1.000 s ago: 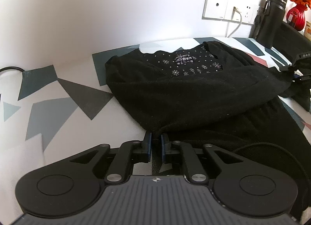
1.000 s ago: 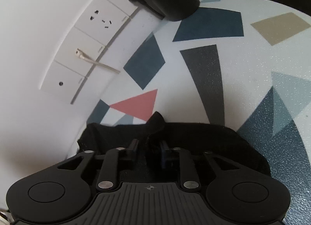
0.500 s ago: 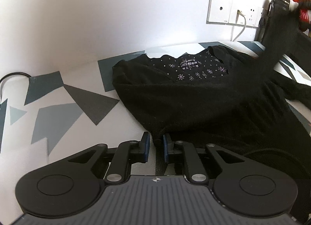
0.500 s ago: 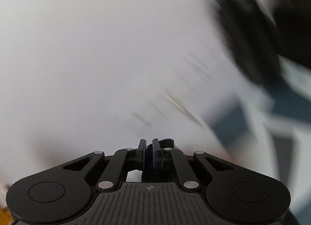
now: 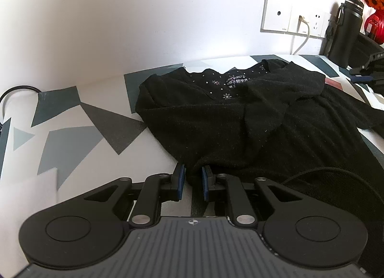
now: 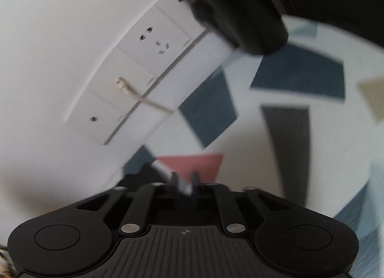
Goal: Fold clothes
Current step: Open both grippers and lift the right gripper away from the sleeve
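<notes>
Here we hold the left tongs (image 5: 191, 183) low over the counter (image 5: 79, 157), tilted down toward it, at the near edge of the black sweater (image 5: 230, 119). Their blue pads (image 5: 180, 182) stand a little apart and have just been opening slightly; a dark fold of the hem lies in the gap between them, but the pads do not press on it.

The sweater lies spread on the counter straight ahead of the left tongs and off to their right. It is black knit, with a scalloped neckline and small pale snowflake studs at the far end near the wall. One sleeve (image 5: 283, 90) is folded across the chest, lying at a slant over the body, and the cloth bunches into a crease ahead of the tongs.

The right tongs (image 6: 184, 183) appear in their own blurred view, pointing down at a slant toward the counter and the wall sockets (image 6: 144, 66) beyond them. Their jaws have just been opening and stand apart, with bare counter showing in the gap. A bit of the black cloth lies just left of their tips. A black bottle (image 6: 230, 4) stands farther ahead, against the wall.
</notes>
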`<act>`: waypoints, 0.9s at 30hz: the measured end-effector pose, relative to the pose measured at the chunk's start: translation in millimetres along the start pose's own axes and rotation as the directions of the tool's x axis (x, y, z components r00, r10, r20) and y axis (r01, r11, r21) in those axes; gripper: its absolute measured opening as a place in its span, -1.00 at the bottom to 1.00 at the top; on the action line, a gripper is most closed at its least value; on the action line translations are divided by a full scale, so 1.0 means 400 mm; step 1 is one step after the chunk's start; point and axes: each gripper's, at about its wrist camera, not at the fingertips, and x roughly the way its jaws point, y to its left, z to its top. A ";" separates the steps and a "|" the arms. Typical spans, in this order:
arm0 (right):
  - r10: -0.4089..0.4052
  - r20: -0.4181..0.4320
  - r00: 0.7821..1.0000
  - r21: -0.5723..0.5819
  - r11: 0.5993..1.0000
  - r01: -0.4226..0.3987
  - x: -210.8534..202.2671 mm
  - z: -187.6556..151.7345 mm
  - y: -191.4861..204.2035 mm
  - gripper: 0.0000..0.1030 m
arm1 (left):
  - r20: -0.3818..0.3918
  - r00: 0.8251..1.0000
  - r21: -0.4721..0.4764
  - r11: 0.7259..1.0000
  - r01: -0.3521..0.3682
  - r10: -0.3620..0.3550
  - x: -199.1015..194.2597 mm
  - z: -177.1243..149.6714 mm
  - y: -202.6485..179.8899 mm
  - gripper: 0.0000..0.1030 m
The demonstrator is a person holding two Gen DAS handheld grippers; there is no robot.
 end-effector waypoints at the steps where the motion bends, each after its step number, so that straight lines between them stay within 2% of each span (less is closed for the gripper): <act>1: 0.030 -0.009 0.999 0.014 0.999 -0.030 0.001 -0.010 0.001 -0.51 | -0.002 1.000 0.001 1.000 -0.002 0.002 0.001 0.001 -0.001 -0.68; 6: 0.050 -0.026 0.998 -0.006 0.999 -0.050 0.054 -0.024 0.034 -0.47 | -0.001 1.000 -0.010 1.000 -0.020 0.020 0.002 0.001 0.000 -0.52; 14: -0.018 -0.047 0.999 -0.053 0.998 0.015 0.191 0.002 0.112 -0.47 | -0.002 0.999 -0.004 0.999 -0.035 0.035 -0.003 -0.002 0.010 -0.42; 16: -0.039 -0.063 0.997 -0.076 0.997 0.034 0.213 0.002 0.124 -0.74 | -0.002 0.999 -0.005 0.999 -0.034 0.034 -0.004 -0.003 0.013 -0.42; 19: -0.026 -0.033 0.999 -0.116 0.993 0.022 0.190 0.003 0.149 -0.83 | -0.004 0.999 -0.002 0.999 -0.032 0.032 -0.006 -0.004 0.017 -0.42; 22: 0.011 0.067 0.998 -0.153 0.988 -0.001 0.108 0.009 0.173 -0.84 | -0.009 1.000 0.008 1.000 -0.024 0.024 -0.009 -0.004 0.021 -0.44; 25: 0.016 0.156 0.988 -0.129 0.992 0.004 0.010 0.017 0.161 -0.85 | -0.013 1.000 0.013 1.000 -0.007 0.007 -0.010 -0.007 0.026 -0.43; 27: -0.028 0.148 0.989 -0.096 0.994 0.042 -0.022 0.009 0.124 -0.91 | -0.014 1.000 0.012 1.000 0.001 -0.001 -0.011 -0.008 0.030 -0.43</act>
